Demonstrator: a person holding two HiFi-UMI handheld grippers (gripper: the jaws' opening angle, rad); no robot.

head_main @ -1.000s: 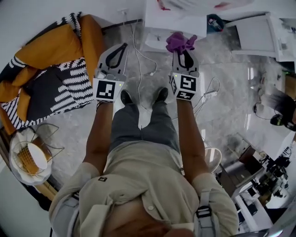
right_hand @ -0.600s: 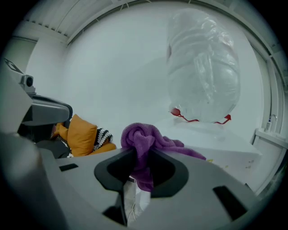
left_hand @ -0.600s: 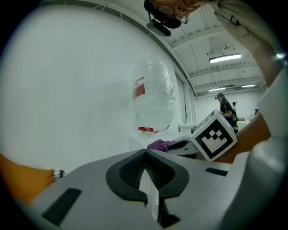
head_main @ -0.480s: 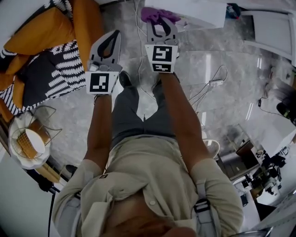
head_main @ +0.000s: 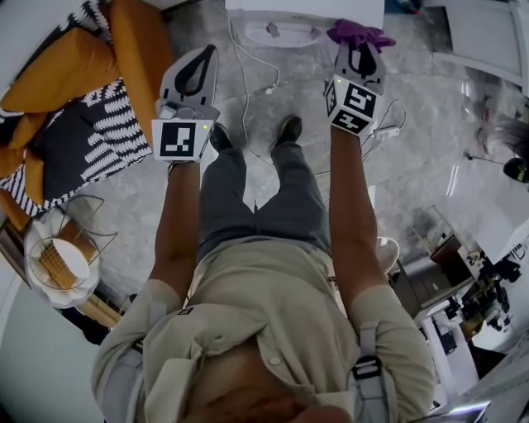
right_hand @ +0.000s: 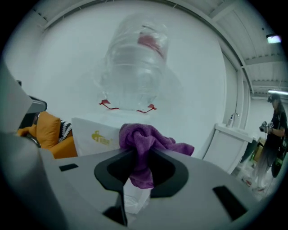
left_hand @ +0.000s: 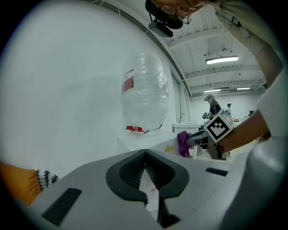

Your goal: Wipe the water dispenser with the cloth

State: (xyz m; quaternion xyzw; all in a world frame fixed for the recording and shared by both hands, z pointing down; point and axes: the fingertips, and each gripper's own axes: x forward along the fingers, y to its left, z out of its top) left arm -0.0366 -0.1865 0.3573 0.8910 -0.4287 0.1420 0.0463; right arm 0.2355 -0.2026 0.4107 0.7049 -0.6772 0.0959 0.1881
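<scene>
The dispenser [head_main: 307, 10] stands on the floor against the wall at the top edge of the head view, a white body [right_hand: 92, 134] with a clear bottle [right_hand: 135, 67] upended on top. The left gripper [head_main: 197, 76] hangs short of its left front corner, jaws pressed together on nothing, so it plays no part for now. The right gripper [head_main: 360, 51] is level with the right end of the front edge, its jaws clamped on the purple cloth [right_hand: 143, 143], which bunches up above the tips and hangs down between them. From the head view the cloth [head_main: 359, 33] lies just at that front edge; whether it touches the casing I cannot tell. As I judge it, the cloth is picked up and brought to the dispenser, while the wiping of body, top and bottle looks to be all left to do.
</scene>
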